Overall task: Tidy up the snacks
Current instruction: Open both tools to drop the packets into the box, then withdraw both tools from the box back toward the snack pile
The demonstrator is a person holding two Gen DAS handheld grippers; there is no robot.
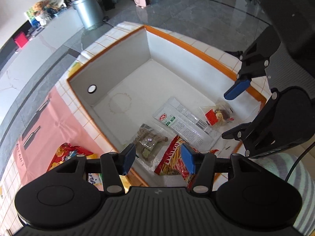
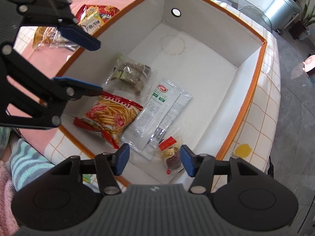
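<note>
A white box with an orange rim (image 1: 189,47) (image 2: 206,13) stands open on the table. On its floor lie a red bag of fries snacks (image 1: 173,161) (image 2: 110,116), white sachets (image 1: 183,122) (image 2: 157,114), a clear bag of brown biscuits (image 1: 149,139) (image 2: 132,74) and a small clear candy packet with a red label (image 1: 218,115) (image 2: 171,155). My left gripper (image 1: 159,158) (image 2: 99,67) hovers open above the red bag and holds nothing. My right gripper (image 1: 232,112) (image 2: 154,159) hovers open above the candy packet, which lies loose below its pads.
More snack bags (image 1: 65,155) (image 2: 94,15) lie outside the box on a pink cloth (image 1: 49,122) over a checked tablecloth. A striped sleeve (image 1: 285,177) (image 2: 25,157) is at the near edge. A silver bin (image 1: 88,9) stands on the grey floor beyond.
</note>
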